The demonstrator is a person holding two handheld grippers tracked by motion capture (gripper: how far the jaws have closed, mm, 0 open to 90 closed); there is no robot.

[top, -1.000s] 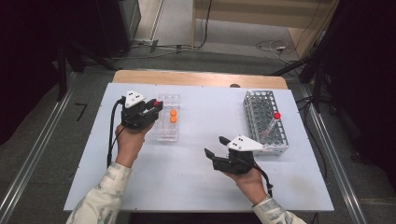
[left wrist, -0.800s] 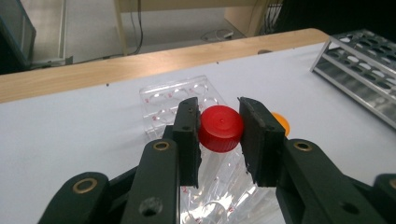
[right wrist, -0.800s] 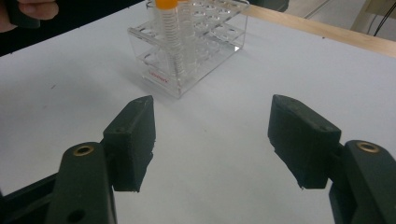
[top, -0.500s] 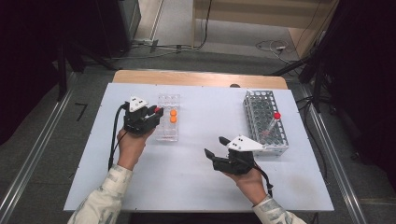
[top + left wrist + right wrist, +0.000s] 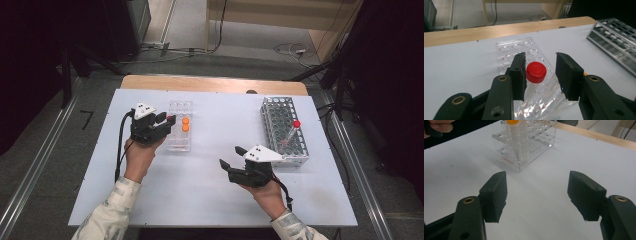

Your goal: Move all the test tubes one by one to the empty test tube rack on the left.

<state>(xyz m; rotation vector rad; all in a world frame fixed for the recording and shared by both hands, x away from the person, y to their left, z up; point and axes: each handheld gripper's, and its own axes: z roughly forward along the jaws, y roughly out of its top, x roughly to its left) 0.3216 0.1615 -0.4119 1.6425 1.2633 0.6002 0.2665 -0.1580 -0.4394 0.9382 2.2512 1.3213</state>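
Note:
A red-capped tube (image 5: 536, 72) stands in the clear plastic rack (image 5: 516, 47) between the jaws of my left gripper (image 5: 541, 62). Those jaws have just been opening: the left pad lies close against the cap, and a gap shows on the right side. From above, the left gripper (image 5: 165, 122) sits at the left edge of the clear rack (image 5: 180, 142), beside two orange-capped tubes (image 5: 185, 124). My right gripper (image 5: 231, 156) rests open at the table's front middle with nothing in it. The right gripper (image 5: 537, 187) faces the clear rack (image 5: 524, 147) and an orange-capped tube (image 5: 514, 137).
A metal grid rack (image 5: 282, 130) stands at the right and holds a leaning red-capped tube (image 5: 292, 131); it is also seen as the metal rack (image 5: 616, 35). The white tabletop (image 5: 215, 200) ends at a wooden strip (image 5: 210, 84) at the back.
The left gripper's jaws have spread a little around the red-capped tube. Both hands keep their places, and the right gripper is unchanged.

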